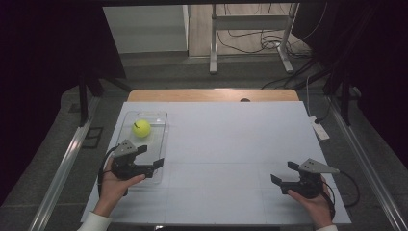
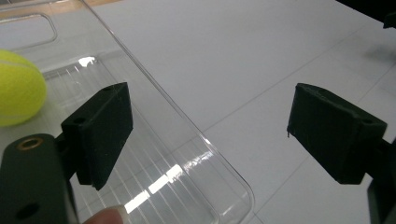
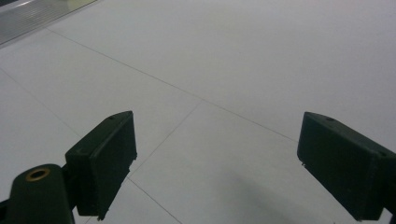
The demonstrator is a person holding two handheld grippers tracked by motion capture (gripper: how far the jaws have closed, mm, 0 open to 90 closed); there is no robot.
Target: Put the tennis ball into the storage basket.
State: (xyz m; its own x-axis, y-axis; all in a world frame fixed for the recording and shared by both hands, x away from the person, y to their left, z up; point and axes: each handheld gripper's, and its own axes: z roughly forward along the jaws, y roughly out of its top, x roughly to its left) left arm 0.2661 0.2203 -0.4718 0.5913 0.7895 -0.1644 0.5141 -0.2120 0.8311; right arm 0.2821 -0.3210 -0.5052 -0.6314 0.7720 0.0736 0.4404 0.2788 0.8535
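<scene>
Tennis ball (image 1: pixel 141 128) lies in the far half of the clear plastic tray (image 1: pixel 161 144) on the tabletop (image 1: pixel 231 144). Left gripper (image 1: pixel 150 156), fingers spread and empty, straddles the tray's near right rim; ball beyond it. Right gripper (image 1: pixel 284 173), spread, well apart.

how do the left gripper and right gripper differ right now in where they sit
The left gripper hangs over the near end of the clear tray, one jaw above the tray and one outside its rim; the right gripper is over bare white table. The left gripper has the tennis ball just beyond it; the right gripper has nothing near. Both are open, empty and hand-held.
</scene>
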